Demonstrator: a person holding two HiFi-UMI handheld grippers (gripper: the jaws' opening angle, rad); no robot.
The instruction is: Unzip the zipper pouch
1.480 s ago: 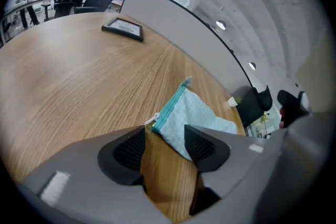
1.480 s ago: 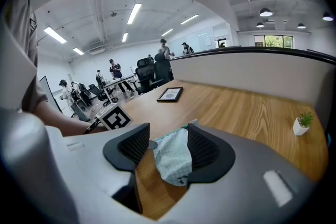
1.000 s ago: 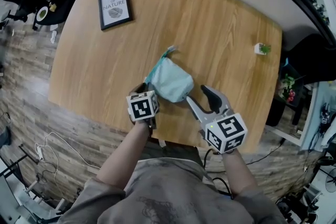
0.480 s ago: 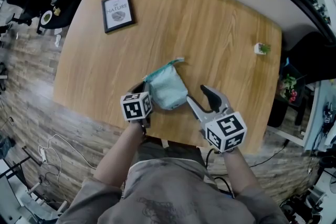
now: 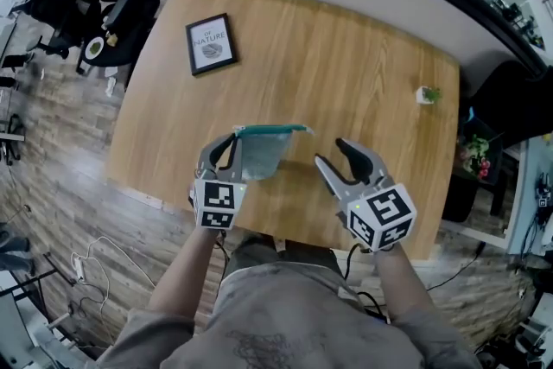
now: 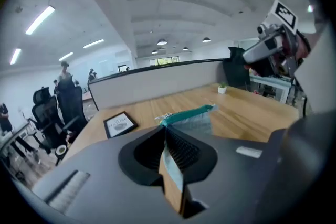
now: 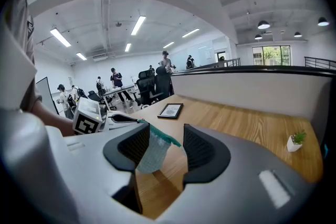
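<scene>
Open-plan office space with ceiling lights and black office chairs [image 6: 50, 113] surrounds a wooden table [image 5: 346, 56] that stands on a plank floor [image 5: 60, 151]. A framed picture [image 5: 211, 43] lies near the table's far left corner, and a small potted plant [image 5: 427, 94] stands near its right edge, well apart from everything else.

The pouch [image 5: 259, 153], pale mint with a darker teal zipper [image 5: 270, 130] along its top, hangs in the air above the near part of the table, zipper edge uppermost and roughly level. The left gripper [image 5: 226, 153] has its jaws closed tight on the pouch's left end. In the left gripper view the fabric is pinched thin between the two ribbed pads [image 6: 181, 147], and the rest of the pouch [image 6: 191, 119] stretches away from the jaws toward the right gripper [image 6: 268, 50].

The right gripper [image 5: 337, 158] is held just to the right of the pouch's free end, its jaws spread wide and gripping nothing. In the right gripper view the pouch [image 7: 152, 152] shows through the gap, nearer the left-hand pad. Whether it touches that pad cannot be told; the other pad stands clear of it. The zipper appears to be closed along the length that can be seen.
</scene>
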